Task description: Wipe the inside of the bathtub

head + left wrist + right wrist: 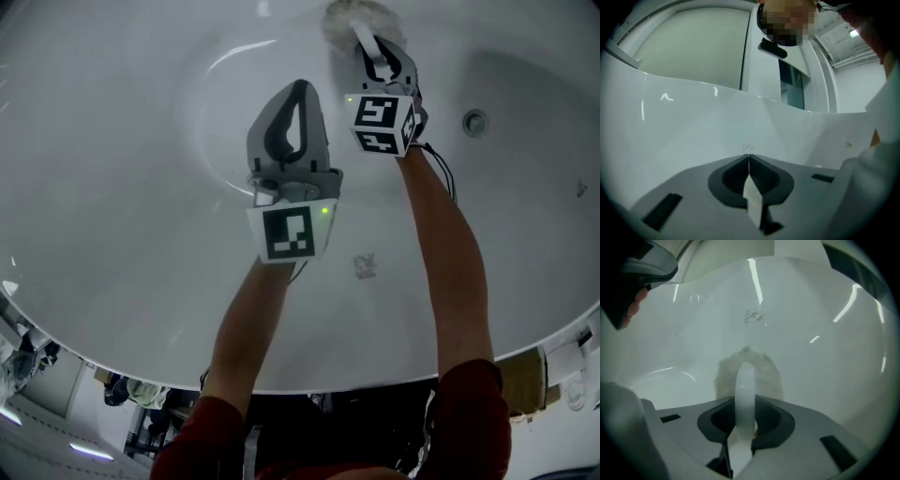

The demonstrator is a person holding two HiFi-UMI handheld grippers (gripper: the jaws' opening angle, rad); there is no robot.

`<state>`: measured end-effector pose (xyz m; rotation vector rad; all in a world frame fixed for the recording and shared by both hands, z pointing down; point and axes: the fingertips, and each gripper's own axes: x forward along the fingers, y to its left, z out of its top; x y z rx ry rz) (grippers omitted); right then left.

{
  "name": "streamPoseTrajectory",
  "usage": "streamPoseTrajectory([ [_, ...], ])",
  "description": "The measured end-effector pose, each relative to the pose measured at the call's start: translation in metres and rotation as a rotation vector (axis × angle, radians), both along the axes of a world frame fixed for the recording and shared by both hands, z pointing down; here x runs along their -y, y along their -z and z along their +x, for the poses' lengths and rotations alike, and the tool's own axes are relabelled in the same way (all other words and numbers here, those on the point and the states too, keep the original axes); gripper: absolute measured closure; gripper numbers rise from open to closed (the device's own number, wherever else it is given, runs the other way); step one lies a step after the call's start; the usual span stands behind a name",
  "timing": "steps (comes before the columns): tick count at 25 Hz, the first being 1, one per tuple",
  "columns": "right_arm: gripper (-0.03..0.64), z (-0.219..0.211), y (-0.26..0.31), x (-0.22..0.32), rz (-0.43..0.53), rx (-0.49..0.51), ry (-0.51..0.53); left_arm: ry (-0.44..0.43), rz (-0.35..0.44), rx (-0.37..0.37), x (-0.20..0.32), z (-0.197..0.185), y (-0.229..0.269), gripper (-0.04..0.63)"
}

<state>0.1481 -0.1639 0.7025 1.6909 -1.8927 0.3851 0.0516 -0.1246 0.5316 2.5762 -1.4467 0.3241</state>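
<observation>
A white bathtub (141, 187) fills the head view. My right gripper (370, 47) is shut on the white handle (745, 394) of a fluffy scrubbing pad (764, 376), which presses on the tub's inner wall at the far end (352, 17). My left gripper (298, 94) hovers over the tub's middle, apart from the pad. Its jaws meet in the left gripper view (748, 157), with nothing held between them.
A round overflow fitting (475, 122) sits on the tub wall to the right of the right gripper. A small mark (365, 266) shows on the tub floor. The tub's near rim (112, 361) curves below my arms, and a window frame (754, 51) stands beyond the rim.
</observation>
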Motion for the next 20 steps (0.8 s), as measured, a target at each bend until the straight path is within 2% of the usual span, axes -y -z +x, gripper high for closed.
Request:
streamPoseTrajectory([
  [7,0.526,0.025,-0.001,-0.008,-0.004,-0.002,-0.083,-0.048,-0.019,0.004,-0.006,0.007,-0.004,0.580],
  [15,0.526,0.138,-0.006,-0.039,-0.011,-0.009,-0.218,-0.128,-0.042,0.010,-0.035,0.091,-0.013,0.580],
  [20,0.526,0.188,-0.006,-0.056,-0.038,-0.024,-0.300,-0.148,-0.034,-0.003,-0.035,0.120,-0.008,0.579],
])
